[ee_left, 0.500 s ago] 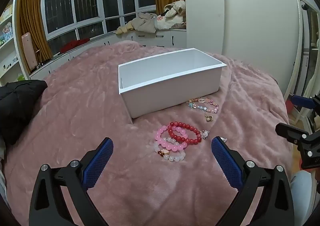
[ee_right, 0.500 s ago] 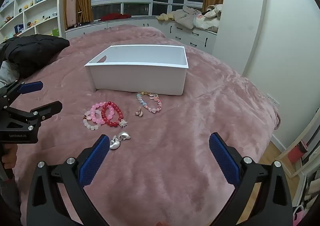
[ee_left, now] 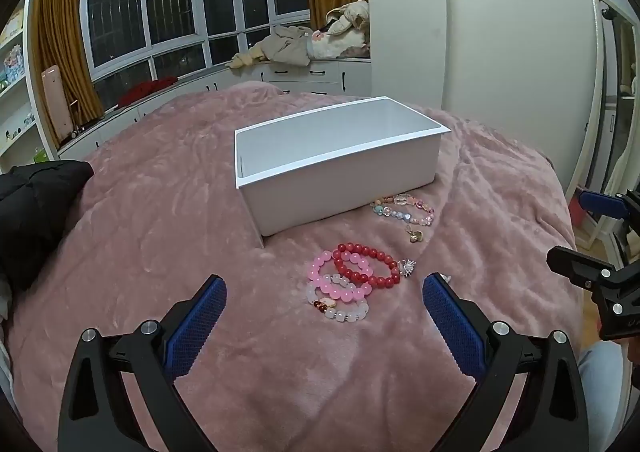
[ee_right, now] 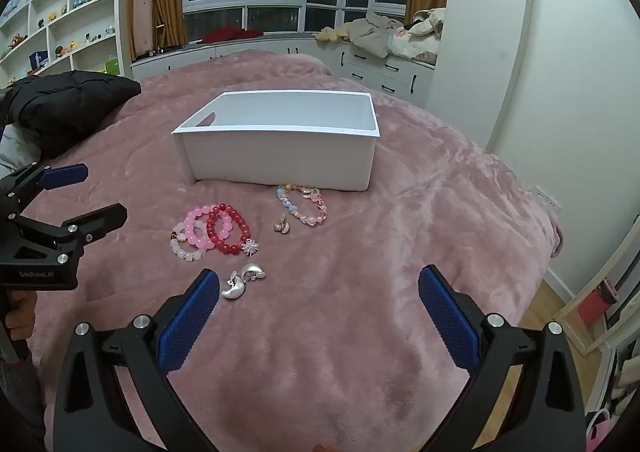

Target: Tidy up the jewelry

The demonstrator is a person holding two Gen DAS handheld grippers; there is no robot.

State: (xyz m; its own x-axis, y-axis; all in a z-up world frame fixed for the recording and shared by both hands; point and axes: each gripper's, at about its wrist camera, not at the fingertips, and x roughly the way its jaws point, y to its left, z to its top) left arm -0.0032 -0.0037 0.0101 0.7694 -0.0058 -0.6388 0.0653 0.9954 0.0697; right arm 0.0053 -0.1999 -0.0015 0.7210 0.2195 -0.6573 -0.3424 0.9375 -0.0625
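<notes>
Jewelry is all lying on the pink bed [ee_right: 360,332], none of it in the white box [ee_right: 280,155] yet, so we are judging the task barely begun. Lower frame, our right claw [ee_right: 319,294] and left claw [ee_left: 324,302] are gaping wide, holding nothing. Silver earrings [ee_right: 242,280] are sitting nearest, then overlapping pink, white and red bracelets [ee_right: 210,232], then a pastel bracelet [ee_right: 302,204] just before the box.

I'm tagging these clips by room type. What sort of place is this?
Most likely a bedroom at night. The jewelry lies on a pink plush blanket that seems to cover a bed, a window seat with drawers runs under dark windows, and open shelves hold small toys and figures.
</notes>
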